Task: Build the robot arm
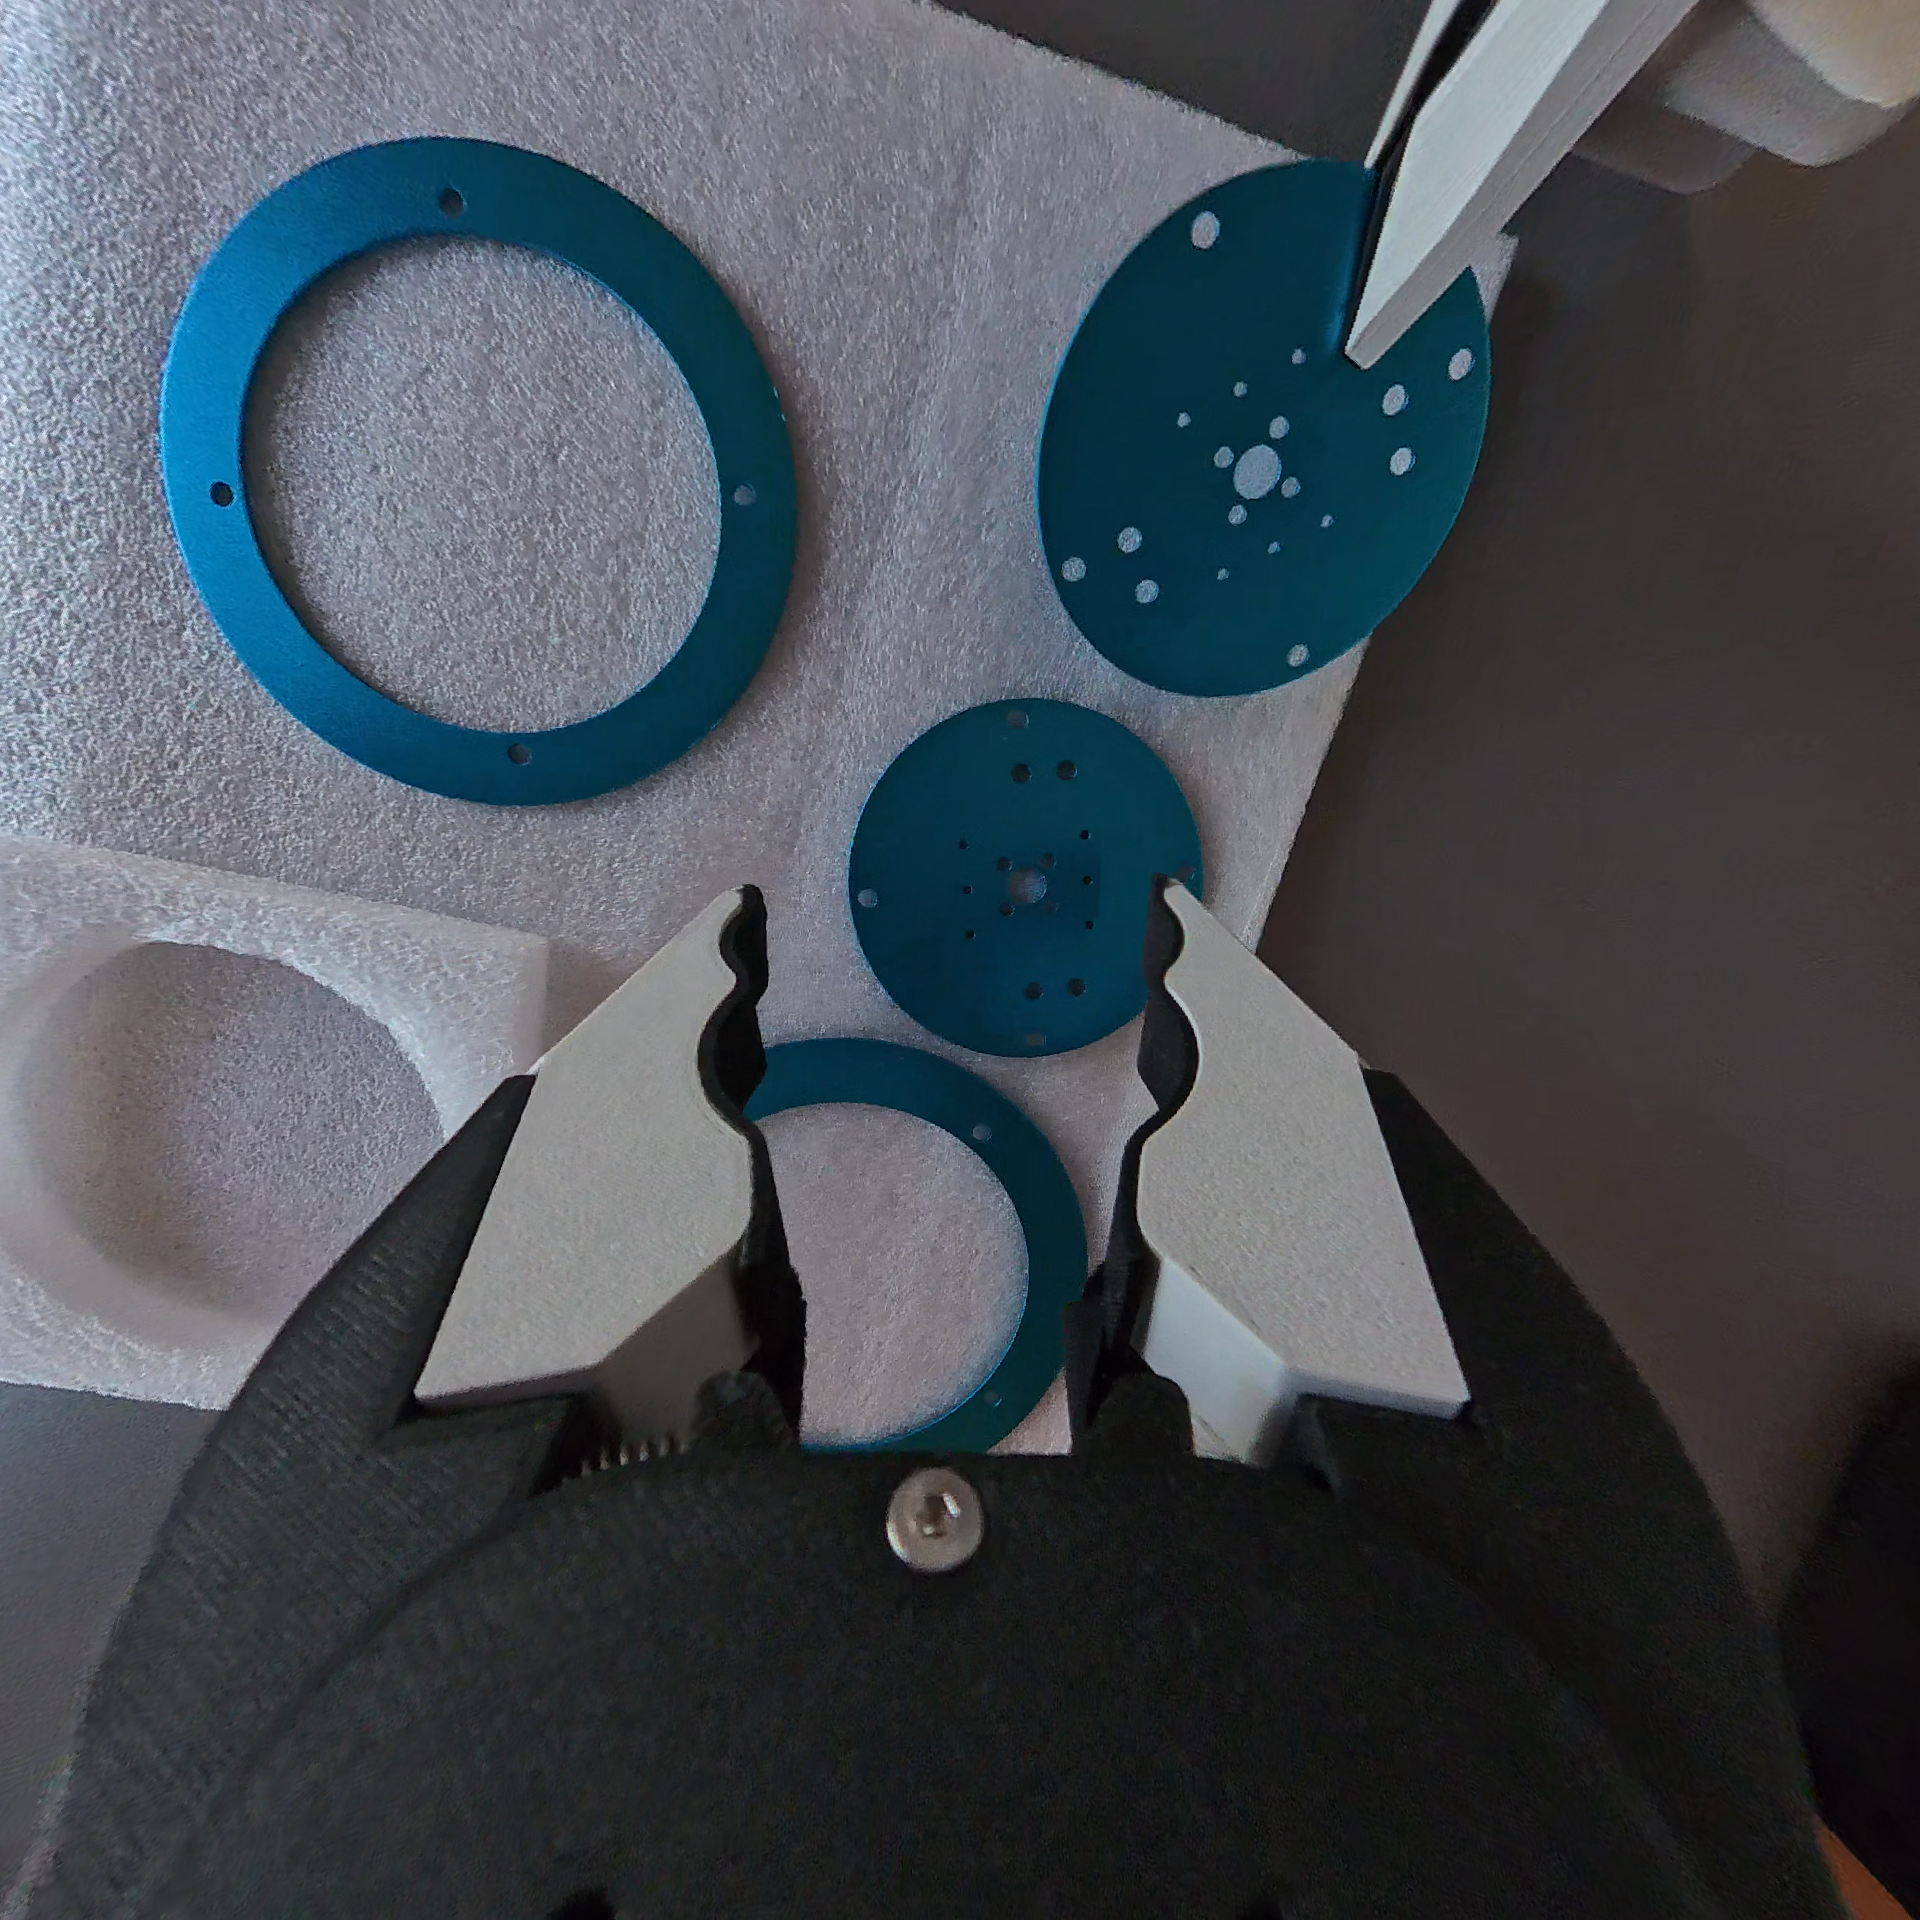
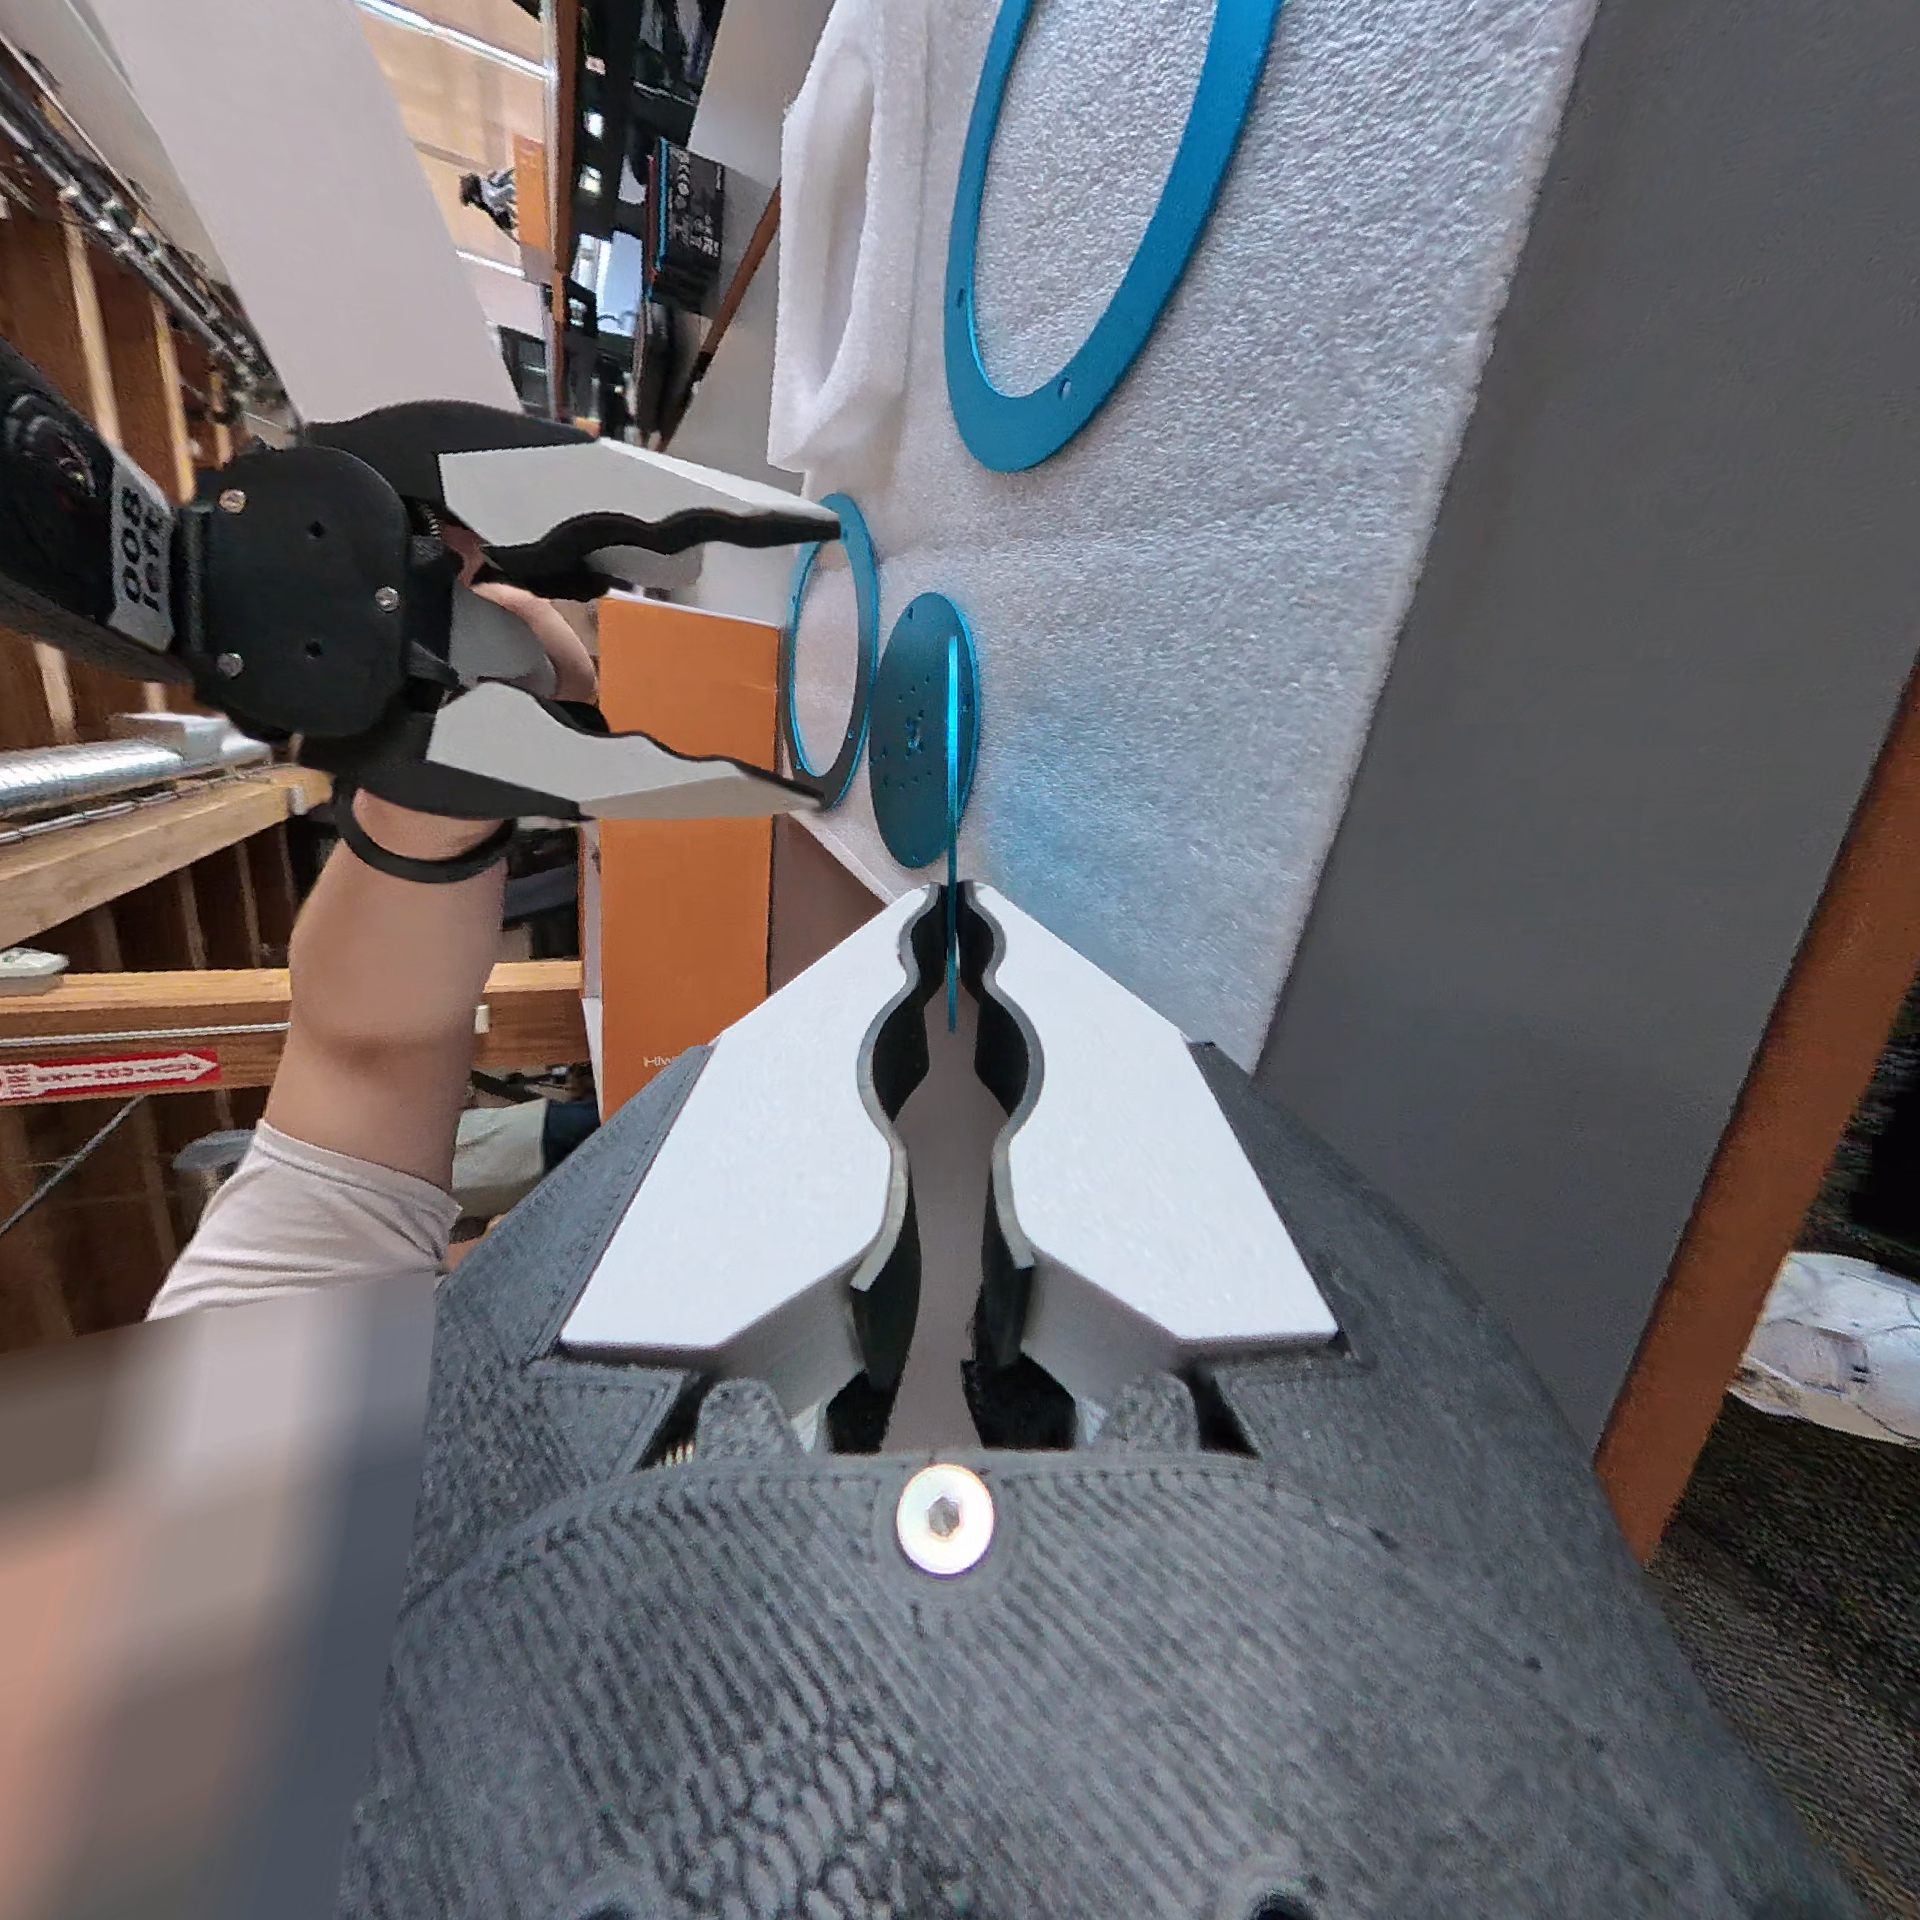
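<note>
Four blue metal parts lie on a white foam sheet [image 1: 935, 208]. My left gripper [image 1: 961, 899] is open and empty, its fingertips on either side of the small holed disc [image 1: 1023, 935], with the small ring [image 1: 935, 1247] under its jaws. The large ring [image 1: 478, 468] lies to the left. My right gripper [image 1: 1356, 343] is shut on the rim of the large holed disc [image 1: 1262, 488]. In the right wrist view the right gripper [image 2: 951, 899] pinches that disc [image 2: 952, 748] edge-on. The left gripper [image 2: 831, 665] stands open by the small ring [image 2: 831, 639] and small disc [image 2: 914, 727].
A white foam block with a round recess [image 1: 208, 1112] lies left of my left gripper. The foam sheet rests on a dark grey table [image 1: 1662, 831] with a wooden edge [image 2: 1766, 1143]. An orange box [image 2: 686, 831] and a person's forearm [image 2: 384, 987] are beyond the table. One gripper's finger ends stand about 11 centimetres off the other's.
</note>
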Demonstrator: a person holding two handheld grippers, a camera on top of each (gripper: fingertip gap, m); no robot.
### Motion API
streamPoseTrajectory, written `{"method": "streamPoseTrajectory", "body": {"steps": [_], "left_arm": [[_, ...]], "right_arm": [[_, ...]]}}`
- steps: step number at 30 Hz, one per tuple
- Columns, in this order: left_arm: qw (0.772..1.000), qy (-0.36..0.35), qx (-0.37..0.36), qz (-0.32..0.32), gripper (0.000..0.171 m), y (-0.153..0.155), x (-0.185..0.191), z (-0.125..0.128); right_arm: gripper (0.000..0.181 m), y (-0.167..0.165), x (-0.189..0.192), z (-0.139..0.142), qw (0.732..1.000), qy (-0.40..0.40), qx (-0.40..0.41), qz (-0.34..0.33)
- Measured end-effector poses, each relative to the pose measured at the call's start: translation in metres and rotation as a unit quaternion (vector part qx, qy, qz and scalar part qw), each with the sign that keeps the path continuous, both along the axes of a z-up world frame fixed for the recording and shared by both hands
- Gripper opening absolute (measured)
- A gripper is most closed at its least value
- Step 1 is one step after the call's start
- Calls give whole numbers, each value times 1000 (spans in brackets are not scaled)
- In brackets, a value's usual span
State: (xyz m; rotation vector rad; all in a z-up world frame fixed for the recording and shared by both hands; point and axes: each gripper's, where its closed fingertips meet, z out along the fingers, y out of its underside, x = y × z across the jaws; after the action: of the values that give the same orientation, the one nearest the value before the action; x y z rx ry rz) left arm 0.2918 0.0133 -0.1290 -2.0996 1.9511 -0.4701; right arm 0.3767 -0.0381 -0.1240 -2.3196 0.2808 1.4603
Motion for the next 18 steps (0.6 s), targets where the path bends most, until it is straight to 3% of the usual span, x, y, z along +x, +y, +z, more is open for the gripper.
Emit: {"method": "streamPoseTrajectory", "body": {"steps": [6,13,18], "left_arm": [[1000,-12,2,9,69,2,11,2],[998,-8,41,-41,63,-17,35,-3],[998,5,45,-51,63,-26,41,-13]], "right_arm": [[0,0,-2,-11,1000,18,-17,3],[8,2,9,-22,998,-57,-24,-5],[22,2,8,-20,993,-115,-12,19]]}}
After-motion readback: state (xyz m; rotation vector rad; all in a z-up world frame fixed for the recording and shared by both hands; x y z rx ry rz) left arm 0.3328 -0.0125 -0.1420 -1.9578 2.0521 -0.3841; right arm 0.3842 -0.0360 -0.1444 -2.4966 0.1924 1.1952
